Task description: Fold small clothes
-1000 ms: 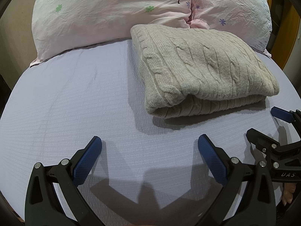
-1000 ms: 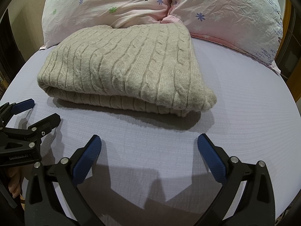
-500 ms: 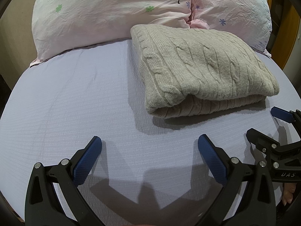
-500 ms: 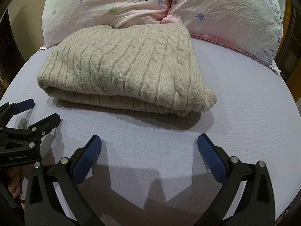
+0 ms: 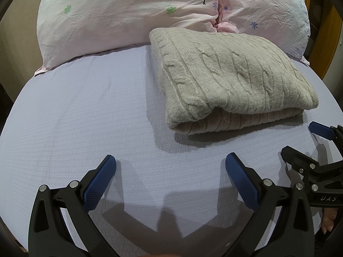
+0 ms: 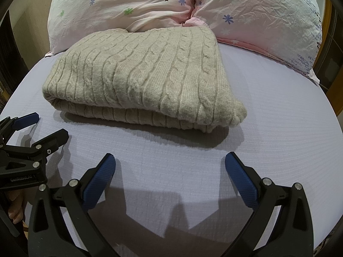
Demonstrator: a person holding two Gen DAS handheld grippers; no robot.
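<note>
A beige cable-knit sweater [image 5: 231,79] lies folded into a thick rectangle on the lilac bed sheet [image 5: 85,111], its far edge against the pillows. It also shows in the right wrist view [image 6: 145,79]. My left gripper [image 5: 170,167] is open and empty, low over the sheet in front of the sweater's left corner. My right gripper [image 6: 170,167] is open and empty, in front of the sweater's right corner. Each gripper shows at the edge of the other's view: the right one [image 5: 310,141], the left one [image 6: 34,126].
Two pink flowered pillows [image 5: 128,15] [image 6: 263,19] lie across the head of the bed behind the sweater. A wooden frame [image 5: 330,34] stands at the right. The sheet [image 6: 278,128] spreads bare to the left and right of the sweater.
</note>
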